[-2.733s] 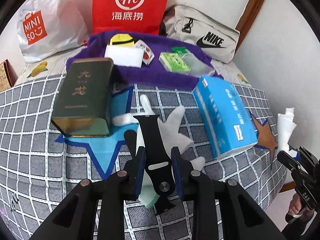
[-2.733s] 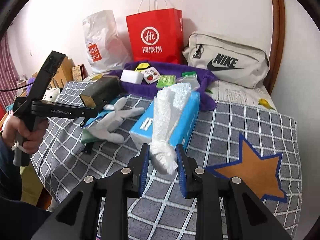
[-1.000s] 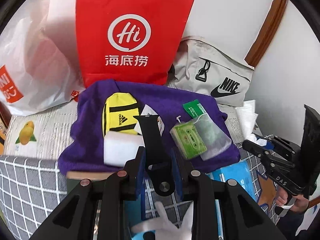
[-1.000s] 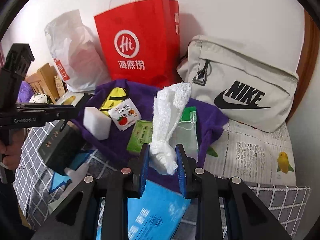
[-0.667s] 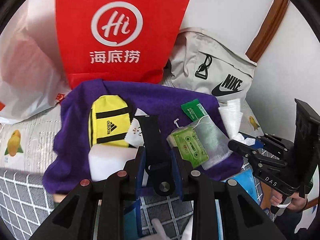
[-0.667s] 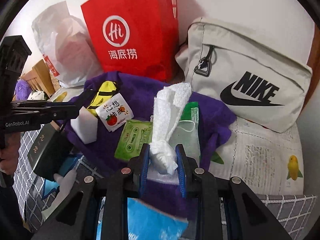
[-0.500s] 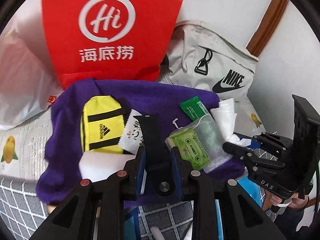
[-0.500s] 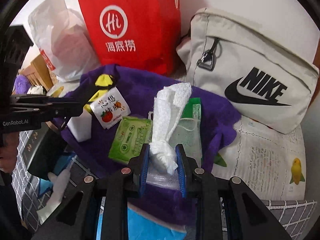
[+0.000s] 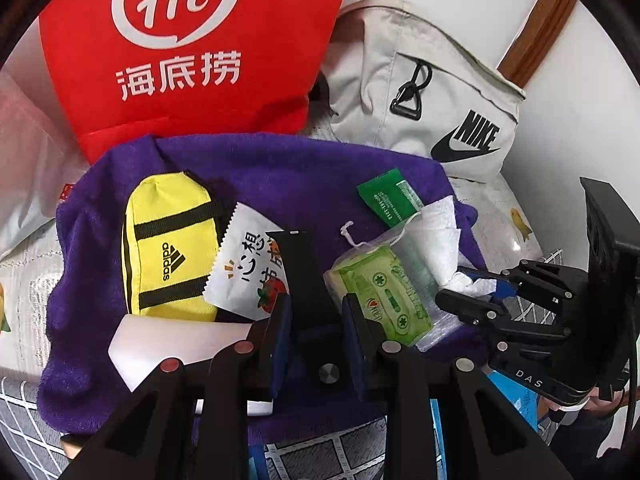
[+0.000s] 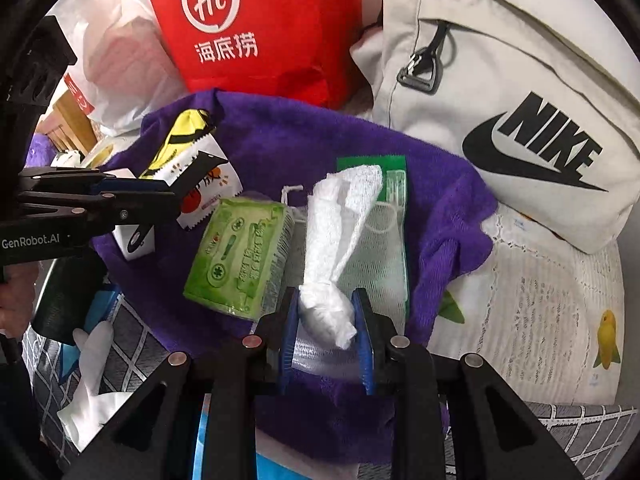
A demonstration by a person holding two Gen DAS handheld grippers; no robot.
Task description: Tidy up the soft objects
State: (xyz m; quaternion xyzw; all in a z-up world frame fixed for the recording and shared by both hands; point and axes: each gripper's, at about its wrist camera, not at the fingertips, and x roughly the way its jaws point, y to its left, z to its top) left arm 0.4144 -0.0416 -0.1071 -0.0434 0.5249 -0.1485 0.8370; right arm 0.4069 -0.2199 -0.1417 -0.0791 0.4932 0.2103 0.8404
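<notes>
My left gripper point(image 9: 316, 308) is shut on a black watch strap point(image 9: 304, 272), which hangs just above the purple towel point(image 9: 280, 176). On the towel lie a yellow pouch point(image 9: 168, 248), a white snack packet point(image 9: 248, 276), a white sponge block point(image 9: 172, 344), a green tissue pack point(image 10: 240, 256) and a mesh bag point(image 10: 384, 248). Over the mesh bag, my right gripper point(image 10: 326, 312) is shut on a twisted white paper tissue point(image 10: 340, 224). The left gripper point(image 10: 160, 196) with the strap also shows at the left of the right wrist view.
A red paper bag point(image 9: 192, 40) and a grey Nike bag point(image 10: 520, 100) stand behind the towel against the wall, with a white plastic bag point(image 10: 120, 60) to the left. A white glove point(image 10: 92, 380), a dark tin point(image 10: 64, 296) and a blue tissue box point(image 9: 516, 400) lie on the checked bedspread.
Both grippers have moved forward and down from the checked bedspread to the purple towel, which now fills the views. Each keeps its hold, on the strap and on the tissue.
</notes>
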